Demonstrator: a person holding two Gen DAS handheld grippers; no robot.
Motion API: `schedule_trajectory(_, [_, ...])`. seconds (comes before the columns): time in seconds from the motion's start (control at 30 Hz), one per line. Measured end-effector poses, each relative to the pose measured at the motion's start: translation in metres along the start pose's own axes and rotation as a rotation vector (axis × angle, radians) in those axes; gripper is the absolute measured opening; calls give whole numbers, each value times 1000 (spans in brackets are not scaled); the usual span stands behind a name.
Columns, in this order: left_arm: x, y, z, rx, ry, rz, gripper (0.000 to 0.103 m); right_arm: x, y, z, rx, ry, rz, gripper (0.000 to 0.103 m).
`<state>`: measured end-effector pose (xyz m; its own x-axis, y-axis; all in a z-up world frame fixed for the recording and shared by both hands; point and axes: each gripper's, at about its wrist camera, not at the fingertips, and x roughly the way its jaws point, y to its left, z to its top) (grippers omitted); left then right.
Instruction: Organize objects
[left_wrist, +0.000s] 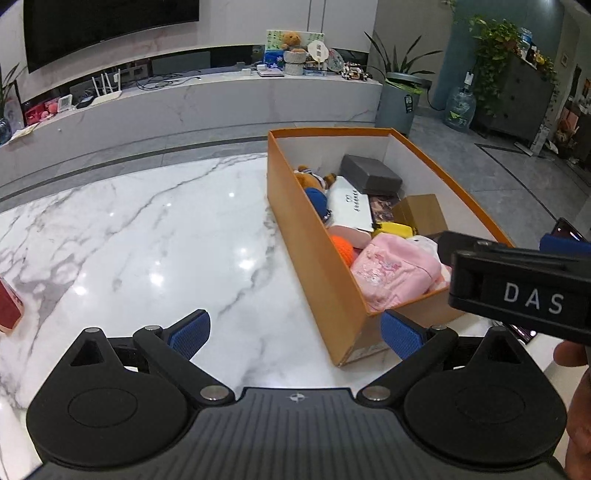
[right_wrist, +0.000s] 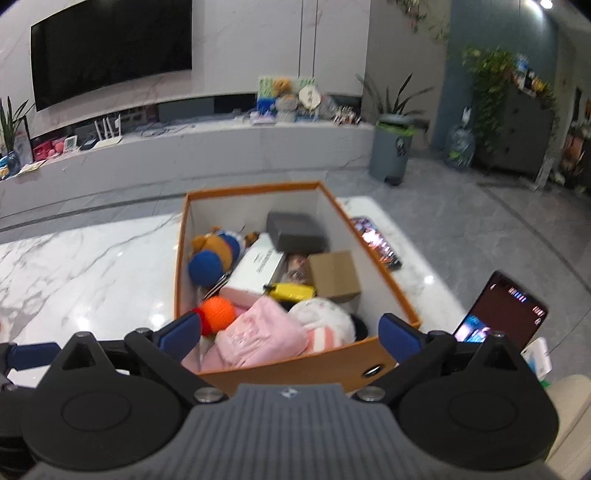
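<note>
An orange cardboard box (left_wrist: 295, 206) (right_wrist: 295, 365) stands on the white marble table (left_wrist: 129, 236) (right_wrist: 85, 266). It holds a pink cloth (left_wrist: 395, 273) (right_wrist: 258, 336), an orange ball (right_wrist: 218, 311), a blue ball (right_wrist: 205, 267), a teddy bear (left_wrist: 312, 179), a grey case (left_wrist: 369, 173) (right_wrist: 295, 229), a white carton (left_wrist: 351, 205) (right_wrist: 258, 267), a brown carton (right_wrist: 334, 275) and a yellow item (right_wrist: 291, 291). My left gripper (left_wrist: 295, 334) is open over bare table, left of the box's near corner. My right gripper (right_wrist: 290, 334) is open above the box's near end, with nothing held.
A phone with a lit screen (right_wrist: 502, 314) leans right of the box, and a dark flat item (right_wrist: 375, 238) lies beyond it. A red object (left_wrist: 9, 306) sits at the table's left edge. The right gripper's body (left_wrist: 517, 291) crosses the left wrist view's right side. A TV console (left_wrist: 184, 107) stands behind.
</note>
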<state>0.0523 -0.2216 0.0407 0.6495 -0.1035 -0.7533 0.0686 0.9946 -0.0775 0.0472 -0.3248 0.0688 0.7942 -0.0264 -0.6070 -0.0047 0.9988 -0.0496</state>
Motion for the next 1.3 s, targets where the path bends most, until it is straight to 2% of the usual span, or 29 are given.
schedule_trajectory(0.23, [-2,0,-2,0,-4,18,103,6,6,-3,-23,58,49,102])
schedule_trajectory(0.4, [-2,4,-4,-26,-3,25,103,5,7,-6,-20,50,42,102])
schedule_trajectory(0.53, [-3,4,-4,-33,-11,28,103,5,5,-6,-11,47,72,102])
schedule_trajectory(1.3, [-5,2,-5,-9,-11,36,103,7,8,-7,-18,65,69,102])
